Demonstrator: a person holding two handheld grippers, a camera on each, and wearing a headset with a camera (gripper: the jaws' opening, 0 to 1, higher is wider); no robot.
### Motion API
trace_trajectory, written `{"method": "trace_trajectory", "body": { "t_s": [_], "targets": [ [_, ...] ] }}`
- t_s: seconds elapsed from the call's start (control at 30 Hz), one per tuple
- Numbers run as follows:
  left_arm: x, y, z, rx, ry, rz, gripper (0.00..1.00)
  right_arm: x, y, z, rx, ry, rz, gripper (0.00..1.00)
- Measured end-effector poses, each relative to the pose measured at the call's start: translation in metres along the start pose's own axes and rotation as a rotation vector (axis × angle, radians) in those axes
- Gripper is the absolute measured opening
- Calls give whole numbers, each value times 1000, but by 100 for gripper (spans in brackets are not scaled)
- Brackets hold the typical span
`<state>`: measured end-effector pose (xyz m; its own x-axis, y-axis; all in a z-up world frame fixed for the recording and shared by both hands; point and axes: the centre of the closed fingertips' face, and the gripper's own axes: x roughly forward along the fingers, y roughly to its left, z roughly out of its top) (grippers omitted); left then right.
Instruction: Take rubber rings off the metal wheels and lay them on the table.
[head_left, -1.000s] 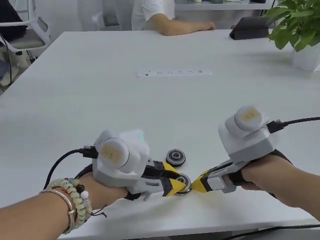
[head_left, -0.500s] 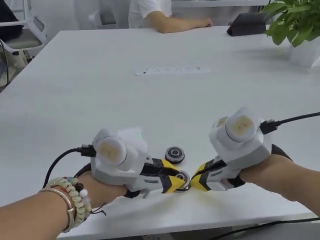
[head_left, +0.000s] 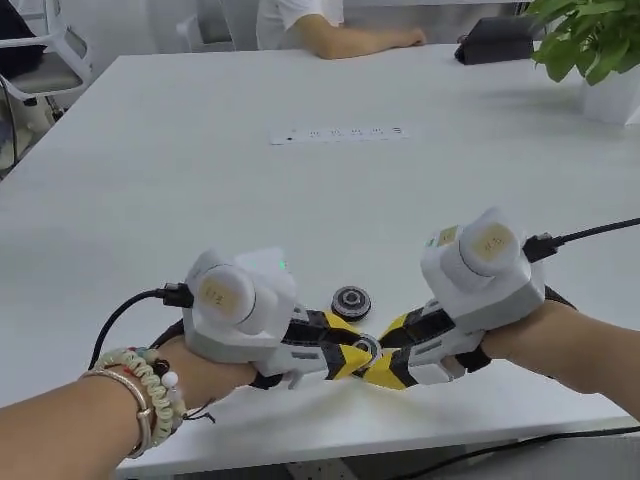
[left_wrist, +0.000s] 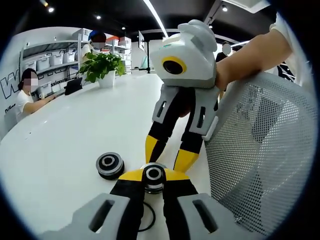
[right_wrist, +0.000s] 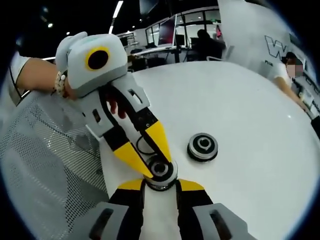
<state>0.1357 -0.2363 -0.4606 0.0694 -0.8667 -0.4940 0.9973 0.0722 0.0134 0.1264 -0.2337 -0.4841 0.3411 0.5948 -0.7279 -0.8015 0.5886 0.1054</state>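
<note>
A small metal wheel (head_left: 367, 346) with a black rubber ring sits near the table's front edge, and my left gripper (head_left: 352, 358) is shut on it from the left. In the left gripper view the wheel (left_wrist: 153, 176) sits between my yellow tips. My right gripper (head_left: 386, 362) meets it from the right and is open, its tips (left_wrist: 186, 161) standing either side of the wheel's rim (right_wrist: 161, 171). A second wheel (head_left: 351, 300) lies flat just behind. One loose black rubber ring (left_wrist: 146, 220) lies on the table under my left jaws.
The white table (head_left: 320, 200) stretches far ahead, with a power strip (head_left: 340, 133) in its middle. A potted plant (head_left: 590, 50) stands at the far right and a person sits at the far end. A mesh chair back (left_wrist: 260, 150) is close by the front edge.
My right gripper has moved left and down until its tips reach the wheel held by the left gripper. The left gripper and the second wheel have stayed in place.
</note>
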Motion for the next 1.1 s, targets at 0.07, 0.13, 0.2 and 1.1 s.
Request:
{"method": "trace_trajectory", "body": {
  "t_s": [0.07, 0.13, 0.2, 1.1],
  "targets": [
    [0, 0, 0, -1, 0, 0, 8, 0, 0, 0, -15, 3, 8, 20],
    [0, 0, 0, -1, 0, 0, 8, -2, -1, 0, -18, 2, 7, 17],
    [0, 0, 0, -2, 1, 1, 8, -3, -1, -1, -18, 2, 11, 16],
    [-2, 0, -1, -8, 1, 4, 8, -6, -10, -6, 515, -38, 45, 0]
  ]
}}
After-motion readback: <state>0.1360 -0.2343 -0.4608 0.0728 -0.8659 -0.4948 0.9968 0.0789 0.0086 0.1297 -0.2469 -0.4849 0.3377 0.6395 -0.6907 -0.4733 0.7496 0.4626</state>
